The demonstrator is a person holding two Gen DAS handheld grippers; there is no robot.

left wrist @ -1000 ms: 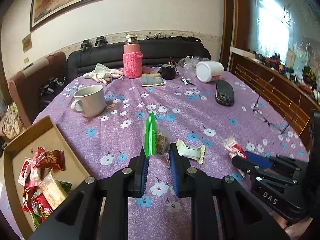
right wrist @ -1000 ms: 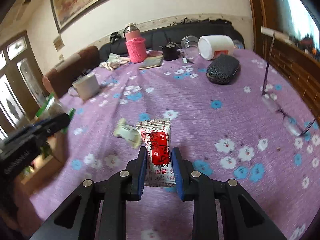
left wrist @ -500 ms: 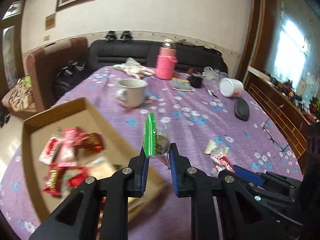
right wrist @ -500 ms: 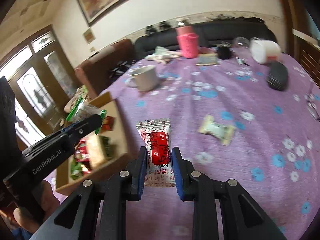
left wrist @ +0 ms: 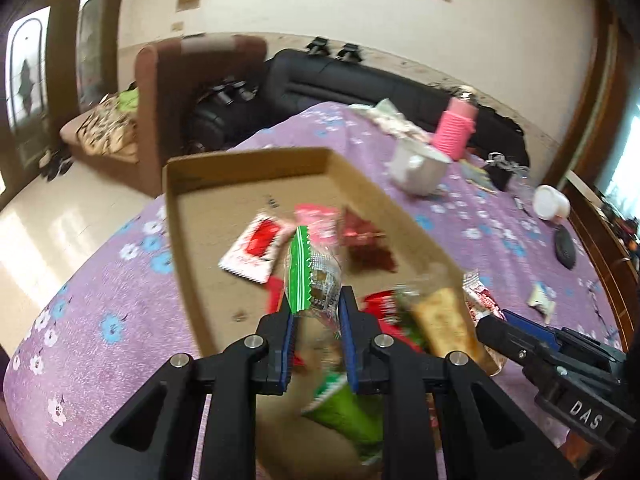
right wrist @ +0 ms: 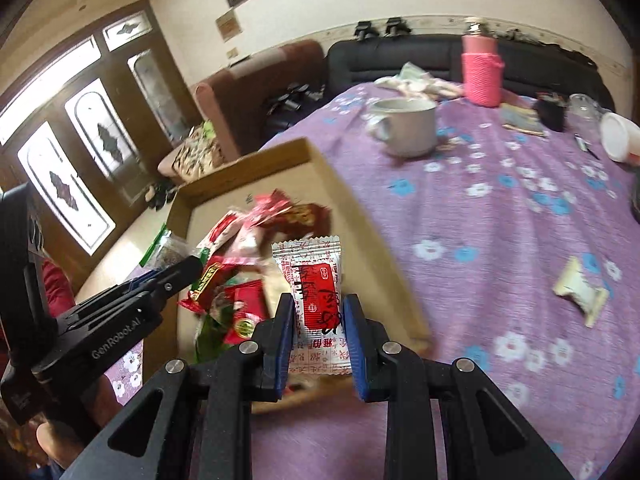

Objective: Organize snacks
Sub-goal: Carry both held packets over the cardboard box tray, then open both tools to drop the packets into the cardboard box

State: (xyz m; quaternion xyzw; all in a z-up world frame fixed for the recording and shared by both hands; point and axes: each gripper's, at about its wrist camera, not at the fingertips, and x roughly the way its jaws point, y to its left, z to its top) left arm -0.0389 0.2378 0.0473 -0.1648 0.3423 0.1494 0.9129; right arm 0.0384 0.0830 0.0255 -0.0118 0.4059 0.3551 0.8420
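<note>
Above the cardboard box (left wrist: 256,168) of snacks, the left claw (left wrist: 316,312) pinches a green-edged clear packet (left wrist: 312,280) — the right claw (right wrist: 318,316) grips a red-and-white sachet (right wrist: 316,300).

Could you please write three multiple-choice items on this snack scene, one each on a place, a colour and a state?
1. Where is the white mug?
A. on the purple tablecloth
B. inside the cardboard box
C. on the brown armchair

2. What colour is the knitted sleeve on the bottle?
A. blue
B. pink
C. yellow

3. What state are the right tongs in?
A. wide open and empty
B. lying on the tablecloth
C. shut on a red-and-white snack packet

Answers: 1 A, the mug stands on the cloth beyond the box. 2 B, the sleeve is plainly pink. 3 C, both blue pads press the packet's sides.
</note>
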